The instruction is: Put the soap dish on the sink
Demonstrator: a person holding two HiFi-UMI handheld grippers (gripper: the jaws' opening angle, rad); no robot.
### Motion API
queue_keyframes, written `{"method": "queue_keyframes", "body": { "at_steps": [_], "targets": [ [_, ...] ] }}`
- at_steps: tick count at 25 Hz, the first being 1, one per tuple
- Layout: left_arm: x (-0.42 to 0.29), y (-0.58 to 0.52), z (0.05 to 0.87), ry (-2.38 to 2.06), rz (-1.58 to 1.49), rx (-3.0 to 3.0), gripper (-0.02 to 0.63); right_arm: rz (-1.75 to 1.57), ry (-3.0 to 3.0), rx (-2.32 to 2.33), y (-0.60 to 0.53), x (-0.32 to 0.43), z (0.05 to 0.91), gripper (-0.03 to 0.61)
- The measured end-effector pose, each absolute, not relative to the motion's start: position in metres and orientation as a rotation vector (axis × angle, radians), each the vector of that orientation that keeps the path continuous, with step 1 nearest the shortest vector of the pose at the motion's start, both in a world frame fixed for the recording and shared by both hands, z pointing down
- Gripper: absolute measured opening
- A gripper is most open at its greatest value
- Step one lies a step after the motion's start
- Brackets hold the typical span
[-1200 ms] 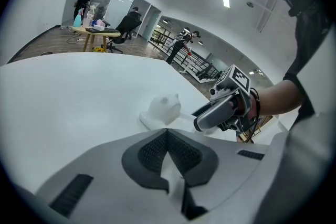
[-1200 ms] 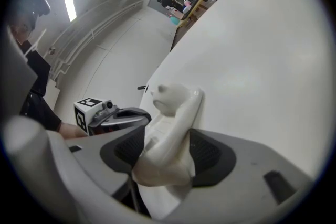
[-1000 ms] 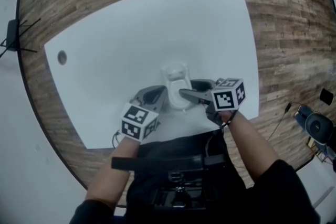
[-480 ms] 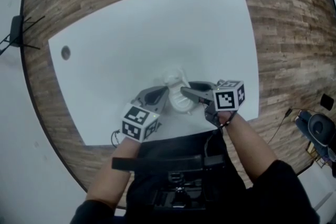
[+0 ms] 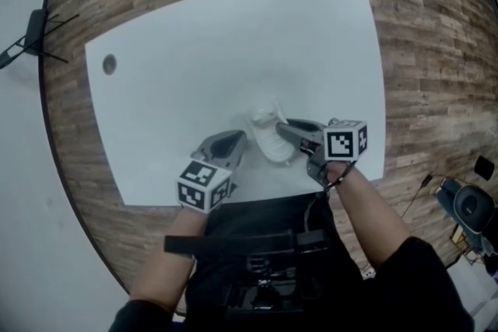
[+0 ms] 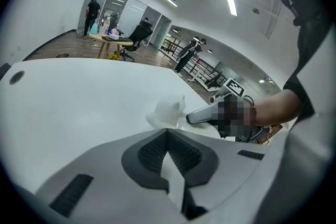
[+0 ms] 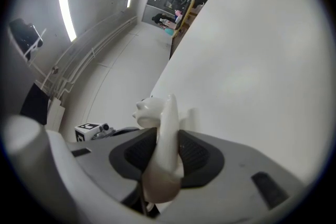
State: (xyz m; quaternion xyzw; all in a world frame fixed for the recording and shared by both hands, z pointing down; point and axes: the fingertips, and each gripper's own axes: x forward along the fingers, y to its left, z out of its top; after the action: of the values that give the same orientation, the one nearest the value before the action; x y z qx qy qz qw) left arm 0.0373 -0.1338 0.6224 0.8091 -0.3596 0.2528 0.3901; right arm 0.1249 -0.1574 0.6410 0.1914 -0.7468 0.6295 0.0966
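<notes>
White table (image 5: 233,50), right claw (image 5: 286,128) just closed on half-hidden soap dish (image 5: 271,144)

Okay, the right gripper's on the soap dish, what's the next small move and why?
Probably lift the soap dish slightly off the table. The right gripper has just been closing and now clamps its rim; the left gripper is shut, empty and apart from it. No sink is in view.

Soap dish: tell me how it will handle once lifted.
The right gripper, whose jaws have just been closing, pinches the soap dish by its thin rim. Glossy white, so probably slippery and stiff, likely breakable ceramic. Held edge-on, it may swivel.
</notes>
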Motion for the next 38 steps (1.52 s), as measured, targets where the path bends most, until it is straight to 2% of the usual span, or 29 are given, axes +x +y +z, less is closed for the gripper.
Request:
{"method": "queue_keyframes", "body": {
  "at_steps": [22,38],
  "targets": [
    [-0.007,-0.098,0.575,-0.977,0.650,2.203,-0.011,1.804,-2.308,0.778,-0.139,0.120,0.592,0.135],
    [-0.050,-0.119,0.517,-1.117,0.578,2.306,-0.011,1.706,-2.431,0.878,-0.145,0.124,0.535,0.133]
  ]
}}
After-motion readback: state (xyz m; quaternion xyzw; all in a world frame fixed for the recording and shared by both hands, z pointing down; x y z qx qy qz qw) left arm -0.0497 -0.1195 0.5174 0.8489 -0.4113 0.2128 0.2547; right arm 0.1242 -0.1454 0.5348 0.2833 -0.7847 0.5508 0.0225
